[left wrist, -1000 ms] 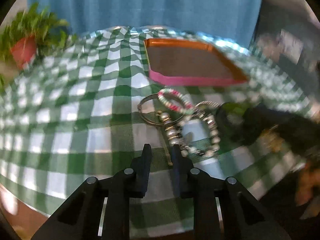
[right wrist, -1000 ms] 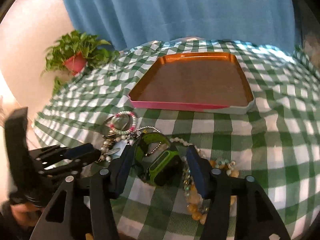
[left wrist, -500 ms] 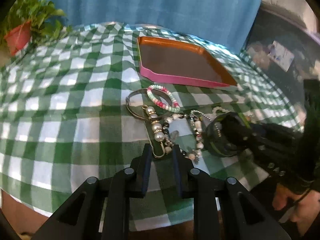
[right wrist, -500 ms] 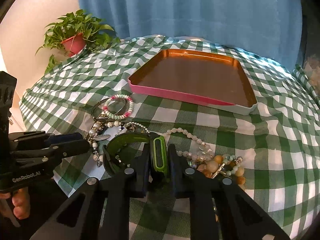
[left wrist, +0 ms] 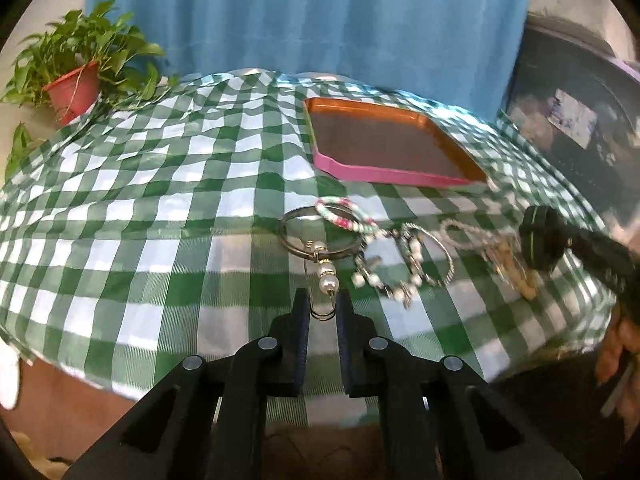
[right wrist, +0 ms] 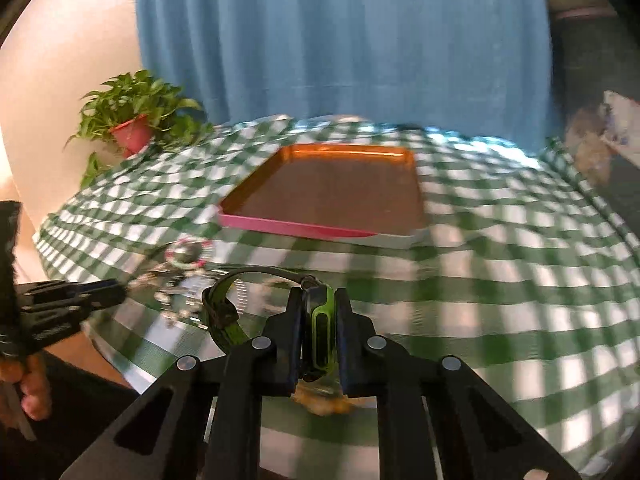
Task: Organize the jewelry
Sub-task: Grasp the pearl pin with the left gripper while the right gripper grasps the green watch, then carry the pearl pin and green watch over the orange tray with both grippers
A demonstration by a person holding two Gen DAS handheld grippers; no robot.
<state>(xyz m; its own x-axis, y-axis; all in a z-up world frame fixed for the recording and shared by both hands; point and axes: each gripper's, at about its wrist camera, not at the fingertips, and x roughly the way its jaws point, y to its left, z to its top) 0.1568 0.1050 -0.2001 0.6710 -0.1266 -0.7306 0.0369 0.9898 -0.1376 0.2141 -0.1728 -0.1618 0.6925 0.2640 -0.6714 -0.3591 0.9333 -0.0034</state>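
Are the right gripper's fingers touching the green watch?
Touching. The right wrist view shows the right gripper clamped on the green watch, both fingers against its sides.

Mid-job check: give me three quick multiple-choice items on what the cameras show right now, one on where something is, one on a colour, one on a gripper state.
1. Where does the tray lie relative to the jewelry pile?
A. Beyond it, toward the curtain
B. Under it
C. Nearer the grippers than it

2. What colour is the tray's near wall?
A. Blue
B. Pink
C. White

3. What is the right gripper doing?
A. Open over the cloth
B. Shut on a pearl pin
C. Shut on the watch

Answers:
1 A, since the tray sits farther up the checked cloth, with the curtain behind it.
2 B, since the wall facing the pile is pink.
3 C, since both jaws press on the green-and-black watch body, its strap looping out to the left.
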